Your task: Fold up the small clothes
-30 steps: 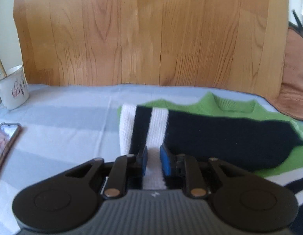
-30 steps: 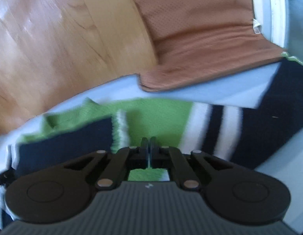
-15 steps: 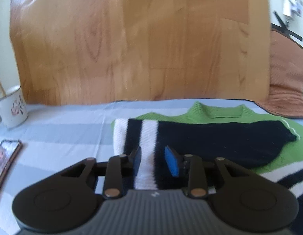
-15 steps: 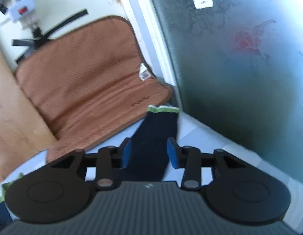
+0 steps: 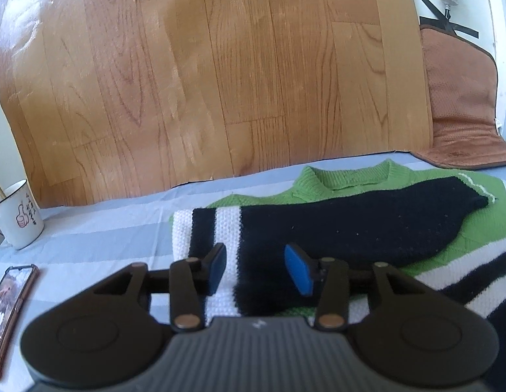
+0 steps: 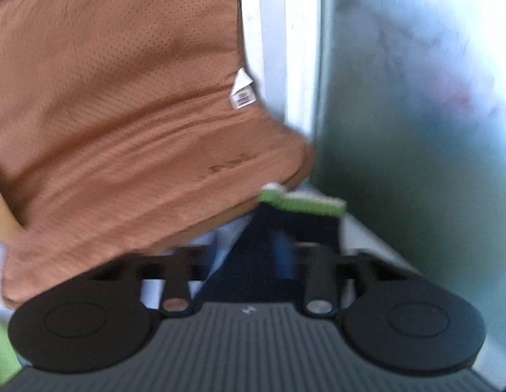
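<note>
Left gripper [image 5: 255, 269] stands with its jaws spread wide and nothing between them, poised just above the folded sleeve [image 5: 334, 225] of the sweater [image 5: 360, 176]. Its blue pads [image 5: 298, 272] straddle the white and black cuff stripes. The sweater lies flat on a pale blue striped sheet [image 5: 106, 228], collar toward the wood-grain panel [image 5: 204, 81] at the back. The folded sleeve lies across the green body with its long axis running left to right; the striped cuff is at the left and the dark end, edged in green and white, at the right. Right gripper [image 6: 249, 254] is also open and holds nothing, though its view is blurred by motion. Its jaws sit either side of the other sleeve [image 6: 285, 228], a dark strip whose long axis runs away from the camera. That sleeve ends in a green and white cuff [image 6: 301, 201] beside a brown cushion [image 6: 122, 114] and a frosted glass panel [image 6: 416, 98]. A white tag [image 6: 242, 93] on the cushion carries print too small to read; embossed lettering lower on the cushion is illegible. At far left a white mug [image 5: 17, 220] bears a red thumbs-up drawing and dark characters that cannot be made out. A phone [image 5: 8, 300] lies near it on the sheet.
</note>
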`<action>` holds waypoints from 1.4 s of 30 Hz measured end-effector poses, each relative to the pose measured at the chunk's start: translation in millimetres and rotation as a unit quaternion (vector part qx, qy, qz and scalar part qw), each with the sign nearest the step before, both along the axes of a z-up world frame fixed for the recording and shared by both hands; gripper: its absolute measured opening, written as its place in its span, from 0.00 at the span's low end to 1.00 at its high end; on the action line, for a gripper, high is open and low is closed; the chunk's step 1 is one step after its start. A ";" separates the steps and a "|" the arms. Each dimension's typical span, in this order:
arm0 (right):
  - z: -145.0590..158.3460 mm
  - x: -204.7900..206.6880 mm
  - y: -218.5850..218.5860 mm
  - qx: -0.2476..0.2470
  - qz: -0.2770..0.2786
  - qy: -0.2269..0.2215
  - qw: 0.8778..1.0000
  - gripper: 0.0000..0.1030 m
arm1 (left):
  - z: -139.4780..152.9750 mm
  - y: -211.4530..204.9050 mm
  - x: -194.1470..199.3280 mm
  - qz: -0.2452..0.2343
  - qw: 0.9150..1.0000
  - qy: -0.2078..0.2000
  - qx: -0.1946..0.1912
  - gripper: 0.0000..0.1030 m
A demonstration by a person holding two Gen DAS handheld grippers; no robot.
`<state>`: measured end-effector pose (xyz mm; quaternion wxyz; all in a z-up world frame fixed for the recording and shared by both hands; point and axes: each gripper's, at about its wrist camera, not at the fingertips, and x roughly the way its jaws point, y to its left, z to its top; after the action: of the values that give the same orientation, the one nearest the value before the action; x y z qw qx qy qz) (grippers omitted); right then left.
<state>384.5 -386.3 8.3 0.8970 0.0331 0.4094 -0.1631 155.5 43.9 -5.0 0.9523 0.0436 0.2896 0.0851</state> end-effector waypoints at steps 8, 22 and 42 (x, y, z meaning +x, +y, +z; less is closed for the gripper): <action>79.6 -49.8 8.4 0.134 0.051 -0.132 0.981 0.10 | 12.0 27.1 -8.7 0.010 0.996 -0.028 -0.084 0.53; 95.4 -111.7 335.1 0.113 0.494 -0.077 0.859 0.14 | 36.2 116.4 -31.5 0.038 0.961 -0.085 -0.262 0.64; 18.1 -92.8 120.0 0.152 0.241 -0.006 0.959 0.48 | 3.9 73.4 27.2 0.014 0.975 0.037 -0.220 0.52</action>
<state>291.6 -266.3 26.4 0.8967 0.0702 0.4195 0.1222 182.7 117.3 -1.1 0.9258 -0.1677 0.3373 0.0313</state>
